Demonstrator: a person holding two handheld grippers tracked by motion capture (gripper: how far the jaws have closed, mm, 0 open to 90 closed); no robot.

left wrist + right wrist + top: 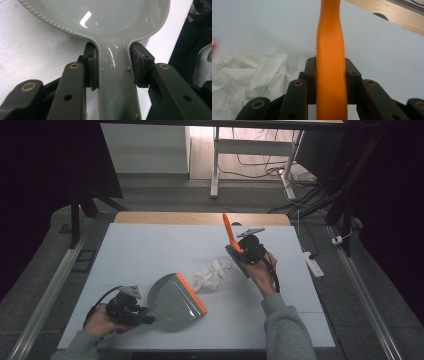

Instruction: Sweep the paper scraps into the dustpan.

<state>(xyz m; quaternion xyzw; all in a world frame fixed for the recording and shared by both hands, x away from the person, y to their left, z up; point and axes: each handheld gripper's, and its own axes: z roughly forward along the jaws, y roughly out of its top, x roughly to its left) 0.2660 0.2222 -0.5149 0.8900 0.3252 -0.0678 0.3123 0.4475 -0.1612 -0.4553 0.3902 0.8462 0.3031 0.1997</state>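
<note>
A grey dustpan (175,297) with an orange lip lies on the white table (150,250) at the front left. My left gripper (145,316) is shut on its grey handle (117,82), pads pressing both sides. A hand brush with an orange handle (229,232) and dark bristles (236,261) stands tilted at the centre right. Around that orange handle (331,75) my right gripper (245,251) is shut. Crumpled white tissue paper (212,274) lies between dustpan and brush, and the crumpled tissue (249,75) sits just left of the brush in the right gripper view.
A wooden strip (200,218) runs along the table's far edge. Beyond it stand desk legs (215,165) and cables on the floor. A white power strip (313,263) lies on the floor to the right. Metal rails flank the table.
</note>
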